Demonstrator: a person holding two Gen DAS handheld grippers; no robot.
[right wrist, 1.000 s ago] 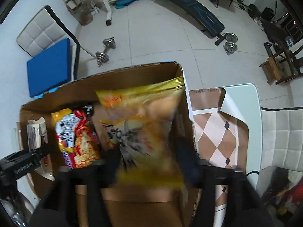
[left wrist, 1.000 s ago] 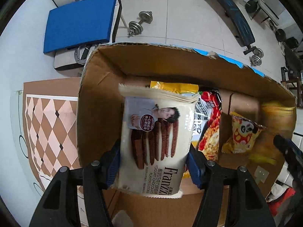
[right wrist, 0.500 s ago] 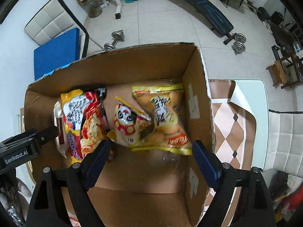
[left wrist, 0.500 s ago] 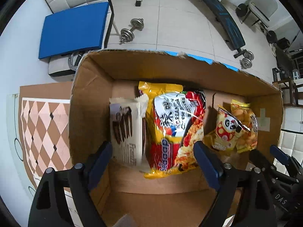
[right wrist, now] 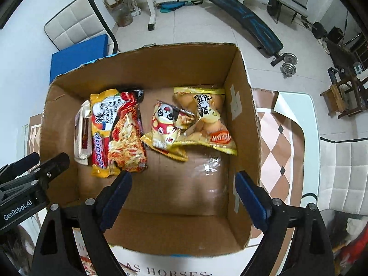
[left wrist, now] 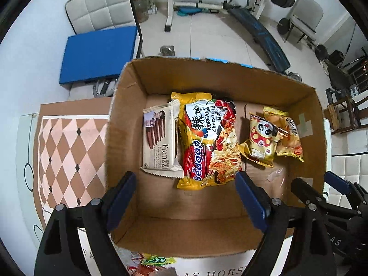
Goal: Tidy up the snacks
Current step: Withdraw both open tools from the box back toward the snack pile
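Observation:
An open cardboard box (left wrist: 124,115) holds several snacks lying flat. From left to right: a white Franzzi wafer pack (left wrist: 158,140), a red-and-yellow noodle packet (left wrist: 207,142), a panda snack bag (left wrist: 262,140) and a yellow chip bag (left wrist: 289,135). My left gripper (left wrist: 185,179) hangs open above the box's near left part, with nothing between its fingers. My right gripper (right wrist: 183,176) points down over the bare box floor near the yellow chip bag (right wrist: 207,119). Its jaws are opening and hold nothing. The wafer pack (right wrist: 81,133) is half hidden by the noodle packet (right wrist: 117,131).
The box stands on a white table with a brown diamond-pattern mat (left wrist: 64,151). More snack packets (left wrist: 158,260) lie at the near edge below the box. Beyond it are a chair with a blue cushion (left wrist: 99,53), a weight bench (right wrist: 248,18) and dumbbells (right wrist: 288,65).
The left gripper let go of the wafer pack and the right one of the yellow chip bag; both packs now lie in the box. Both grippers opened wide and rose.

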